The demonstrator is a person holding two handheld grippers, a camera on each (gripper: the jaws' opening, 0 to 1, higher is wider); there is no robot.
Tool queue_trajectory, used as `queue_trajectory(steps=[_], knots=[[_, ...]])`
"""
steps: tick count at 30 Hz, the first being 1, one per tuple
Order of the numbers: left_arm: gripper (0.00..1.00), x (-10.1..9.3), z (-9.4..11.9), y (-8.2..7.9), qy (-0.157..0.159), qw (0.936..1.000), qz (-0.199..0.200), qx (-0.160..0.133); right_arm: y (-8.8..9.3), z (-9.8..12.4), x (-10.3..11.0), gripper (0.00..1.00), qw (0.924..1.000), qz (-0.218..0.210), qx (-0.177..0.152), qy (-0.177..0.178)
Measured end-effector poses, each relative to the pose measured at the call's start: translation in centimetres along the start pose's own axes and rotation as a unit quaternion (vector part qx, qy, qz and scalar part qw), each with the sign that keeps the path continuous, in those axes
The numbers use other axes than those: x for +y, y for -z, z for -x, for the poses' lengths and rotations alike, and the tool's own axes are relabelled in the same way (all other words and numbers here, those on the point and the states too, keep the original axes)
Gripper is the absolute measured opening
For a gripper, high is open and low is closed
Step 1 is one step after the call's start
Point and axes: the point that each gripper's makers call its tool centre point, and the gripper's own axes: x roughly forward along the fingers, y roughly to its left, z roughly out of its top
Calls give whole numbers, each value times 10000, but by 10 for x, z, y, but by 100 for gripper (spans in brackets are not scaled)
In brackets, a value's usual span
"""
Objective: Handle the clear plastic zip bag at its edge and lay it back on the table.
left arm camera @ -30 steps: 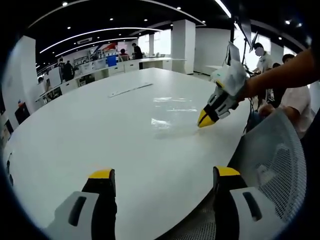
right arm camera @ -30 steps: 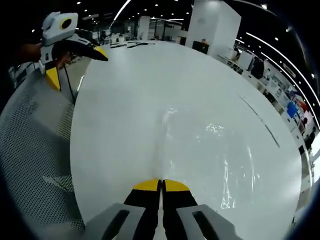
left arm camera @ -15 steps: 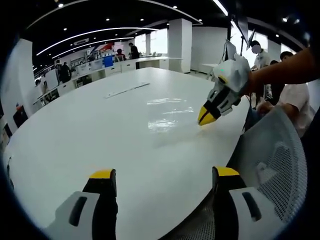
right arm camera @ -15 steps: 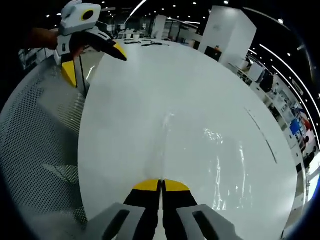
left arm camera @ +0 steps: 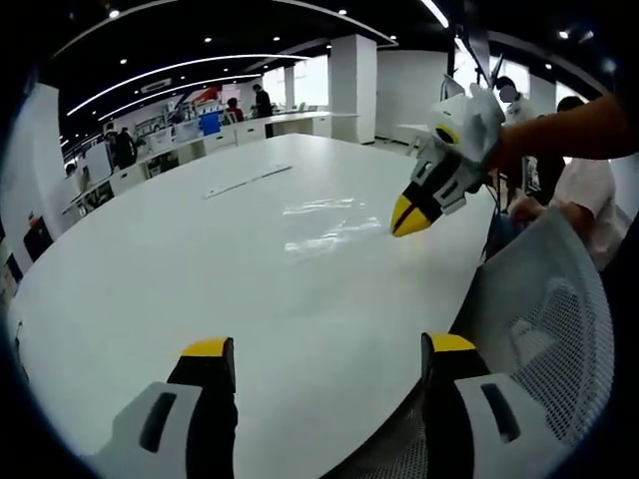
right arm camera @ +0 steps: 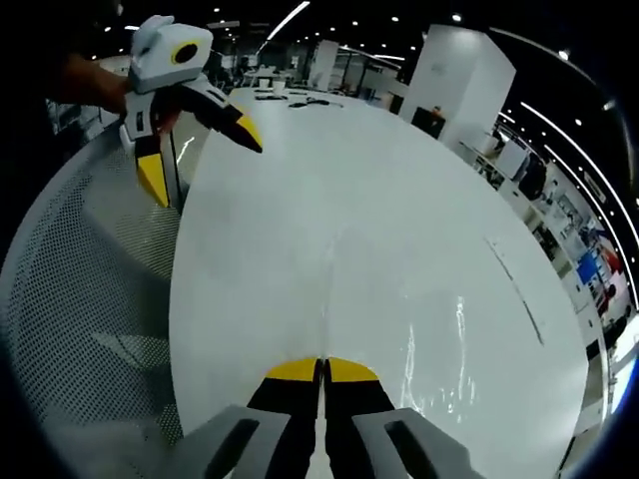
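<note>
Currently right gripper (right arm camera: pixel 321 371) fingers clenched on bag (left arm camera: pixel 324 225) edge, bag lifted over counter (left arm camera: pixel 150 259). Left gripper (left arm camera: pixel 319 349) fingers released, idle. Advise: lower slowly, flatten bag, then release.

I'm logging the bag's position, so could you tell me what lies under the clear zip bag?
Under the clear zip bag is the bare white table, visible through the plastic. The right gripper, jaws shut, holds its edge; that pinched strip is hidden.

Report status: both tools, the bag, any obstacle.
Left tool open, holding nothing. Right tool shut on bag edge, above table. Mesh chair beside the table edge.
</note>
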Motion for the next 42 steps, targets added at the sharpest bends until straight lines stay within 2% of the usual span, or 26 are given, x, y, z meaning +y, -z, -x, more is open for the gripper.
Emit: queue_trajectory(steps=[9, 24, 35, 42], knots=[[72, -1, -4, 1, 40, 9999, -98, 92, -4, 5, 9, 0, 9996, 242, -32, -107], [70, -5, -14, -5, 141, 9996, -220, 87, -14, 14, 22, 0, 9981, 504, -186, -287], [66, -8, -16, 1, 204, 9991, -324, 164, -20, 19, 32, 0, 9968, 646, -281, -376], [61, -9, -20, 1, 260, 9980, -533, 211, -21, 22, 42, 0, 9955, 753, -277, -501]])
